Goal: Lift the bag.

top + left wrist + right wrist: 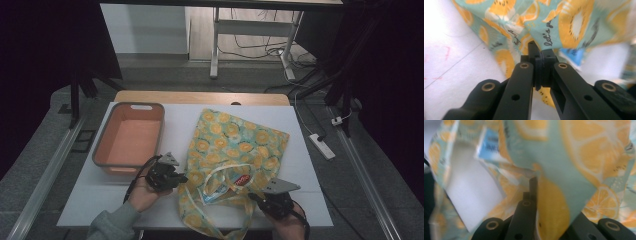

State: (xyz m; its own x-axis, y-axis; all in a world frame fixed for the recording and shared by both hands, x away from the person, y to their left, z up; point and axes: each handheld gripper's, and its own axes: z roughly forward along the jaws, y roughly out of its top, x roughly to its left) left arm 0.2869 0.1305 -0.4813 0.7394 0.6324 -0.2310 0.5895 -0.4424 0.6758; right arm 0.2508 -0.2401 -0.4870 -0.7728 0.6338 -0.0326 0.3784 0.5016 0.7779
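A teal cloth bag (pixel 235 145) printed with orange citrus slices lies flat on the white table (pixel 175 120), its mouth toward me. My left gripper (pixel 182 178) is shut on the mouth's left edge. In the left gripper view the jaws (pixel 539 53) meet on a fold of the printed fabric (pixel 574 22). At the mouth's right edge my right gripper (pixel 252 196) is shut on the cloth. In the right gripper view the fabric (pixel 579 152) drapes over one jaw of that gripper (pixel 535 185). A packet (pixel 240 181) with red and blue print shows inside the mouth, along with a blue label (pixel 490 143).
An orange bin with a grey rim (pixel 100 145) stands at the table's left, just beyond my left hand. Bare white tabletop lies to the right of the bag. A white power strip (pixel 322 146) lies on the floor off the table's right edge.
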